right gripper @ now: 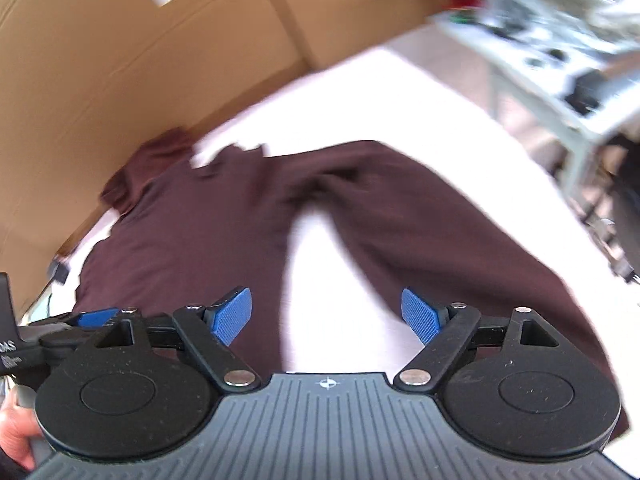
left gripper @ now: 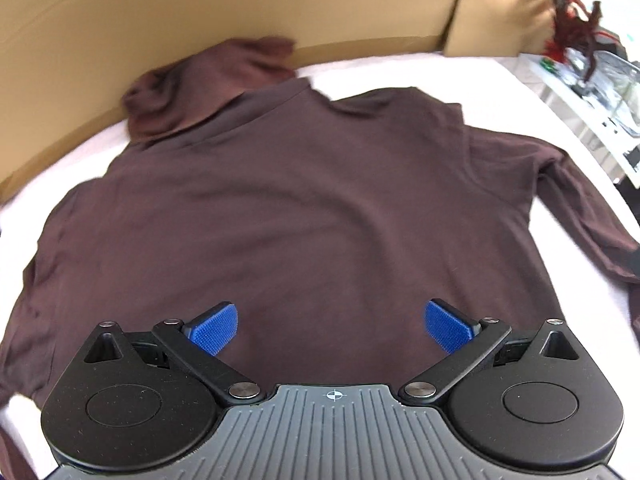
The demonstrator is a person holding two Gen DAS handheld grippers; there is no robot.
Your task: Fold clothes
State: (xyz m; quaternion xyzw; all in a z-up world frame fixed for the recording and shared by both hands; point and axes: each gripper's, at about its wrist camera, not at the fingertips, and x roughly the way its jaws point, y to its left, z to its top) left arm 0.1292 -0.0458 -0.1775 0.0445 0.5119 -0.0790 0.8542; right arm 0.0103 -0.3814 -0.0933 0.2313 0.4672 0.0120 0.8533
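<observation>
Just below left gripper (left gripper: 331,327), sweater (left gripper: 280,200)

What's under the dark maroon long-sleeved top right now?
The dark maroon long-sleeved top lies spread on a white padded surface, which shows around its edges and between body and sleeve. Anything beneath the fabric itself is covered and cannot be seen.

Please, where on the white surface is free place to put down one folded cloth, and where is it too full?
Free: the white strip between the brown shirt and the cardboard wall, and the white wedge between the shirt's body and its sleeve. Crowded: the middle, covered by the shirt, and the cluttered side table.
</observation>
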